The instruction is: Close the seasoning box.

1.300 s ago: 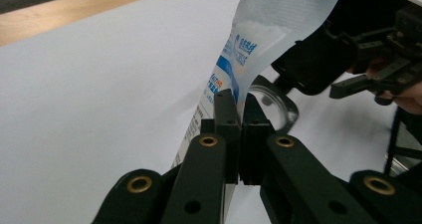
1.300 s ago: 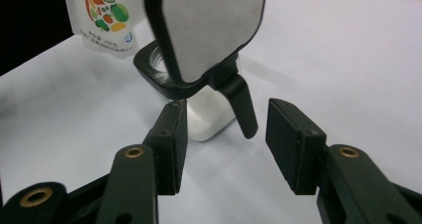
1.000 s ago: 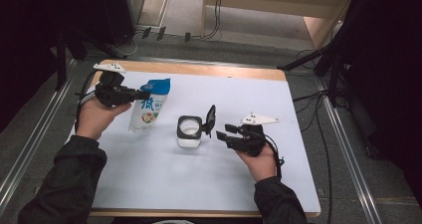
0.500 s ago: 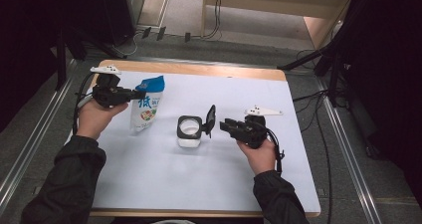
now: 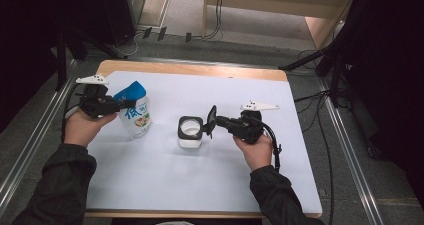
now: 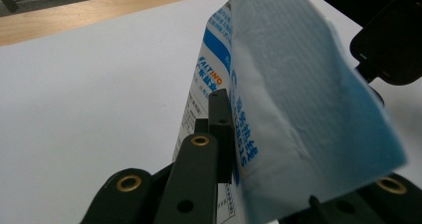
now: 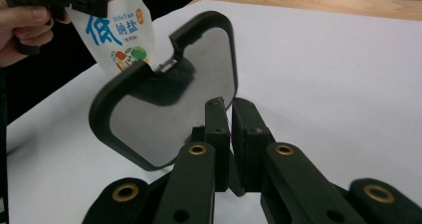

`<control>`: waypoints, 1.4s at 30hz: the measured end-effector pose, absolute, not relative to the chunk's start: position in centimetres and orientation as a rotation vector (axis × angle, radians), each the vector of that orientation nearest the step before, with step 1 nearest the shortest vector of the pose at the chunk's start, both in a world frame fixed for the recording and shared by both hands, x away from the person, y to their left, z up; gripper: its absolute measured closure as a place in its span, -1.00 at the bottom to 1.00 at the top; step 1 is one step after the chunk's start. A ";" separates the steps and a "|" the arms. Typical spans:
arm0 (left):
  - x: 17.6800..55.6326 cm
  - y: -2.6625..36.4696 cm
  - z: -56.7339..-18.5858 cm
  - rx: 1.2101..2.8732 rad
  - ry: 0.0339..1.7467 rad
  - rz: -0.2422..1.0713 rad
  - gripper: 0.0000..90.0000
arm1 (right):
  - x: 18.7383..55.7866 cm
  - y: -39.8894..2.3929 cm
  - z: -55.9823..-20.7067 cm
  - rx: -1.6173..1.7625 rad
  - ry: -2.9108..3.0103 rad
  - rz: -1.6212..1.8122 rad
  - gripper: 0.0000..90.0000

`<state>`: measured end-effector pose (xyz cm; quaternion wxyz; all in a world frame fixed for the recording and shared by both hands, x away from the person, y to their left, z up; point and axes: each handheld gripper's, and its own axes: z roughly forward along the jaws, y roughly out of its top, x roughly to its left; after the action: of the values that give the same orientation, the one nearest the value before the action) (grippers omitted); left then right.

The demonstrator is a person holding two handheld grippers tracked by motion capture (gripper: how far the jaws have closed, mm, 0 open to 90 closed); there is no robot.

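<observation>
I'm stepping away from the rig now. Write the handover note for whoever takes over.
Left gripper: shut on the salt bag, held by its upper part, tilted toward the container.
Right gripper: jaws have just been closing, now shut at the open lid's edge; a grip isn't clear.
White container: mid-table, lid flipped up.
Done: lid open, bag lifted.
Left: probably pour salt, close the lid.

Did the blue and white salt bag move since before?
Yes. The blue and white salt bag has tipped, its top leaning toward the small white container.
</observation>
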<state>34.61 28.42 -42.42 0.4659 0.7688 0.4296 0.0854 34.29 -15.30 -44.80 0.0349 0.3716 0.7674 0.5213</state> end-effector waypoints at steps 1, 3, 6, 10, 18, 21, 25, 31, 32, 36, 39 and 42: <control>34.5 28.5 -42.4 1.892 1.053 0.209 0.89 | 34.3 -15.1 -44.8 1.141 2.359 1.604 0.94; 34.3 28.4 -42.4 1.891 1.053 0.215 0.87 | 34.4 -14.9 -44.7 1.129 2.369 1.606 0.94; 34.0 28.3 -42.4 1.895 1.041 0.227 0.79 | 34.5 -14.7 -44.8 1.133 2.366 1.605 0.95; 33.8 28.2 -42.5 1.903 1.031 0.223 0.53 | 34.7 -14.4 -44.8 1.134 2.368 1.618 0.95; 33.5 28.0 -43.1 1.965 1.019 0.235 0.05 | 35.0 -13.6 -44.9 1.115 2.382 1.616 0.94; 33.3 28.0 -43.4 1.988 1.014 0.241 -0.05 | 35.3 -13.3 -44.9 1.130 2.378 1.630 0.94; 32.9 28.1 -43.5 1.974 1.009 0.271 -0.12 | 35.7 -13.0 -45.1 1.124 2.384 1.634 0.94; 32.2 28.7 -43.8 1.961 1.025 0.272 -0.11 | 35.7 -12.3 -45.4 1.101 2.405 1.618 0.94; 32.2 28.7 -43.8 1.961 1.025 0.272 -0.11 | 35.7 -12.3 -45.4 1.101 2.405 1.618 0.94; 31.6 28.9 -44.3 1.959 1.036 0.273 -0.11 | 35.6 -11.8 -45.4 1.081 2.424 1.603 0.92; 31.1 29.0 -44.6 1.976 1.034 0.279 -0.12 | 35.6 -11.9 -45.4 1.064 2.427 1.582 0.89; 30.7 29.1 -45.0 1.979 1.043 0.282 -0.13 | 35.7 -12.2 -45.3 1.050 2.411 1.586 0.80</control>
<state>30.70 29.10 -44.96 0.4288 0.7929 0.4179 0.1129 35.73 -12.23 -45.28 0.0355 0.3416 0.7845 0.5163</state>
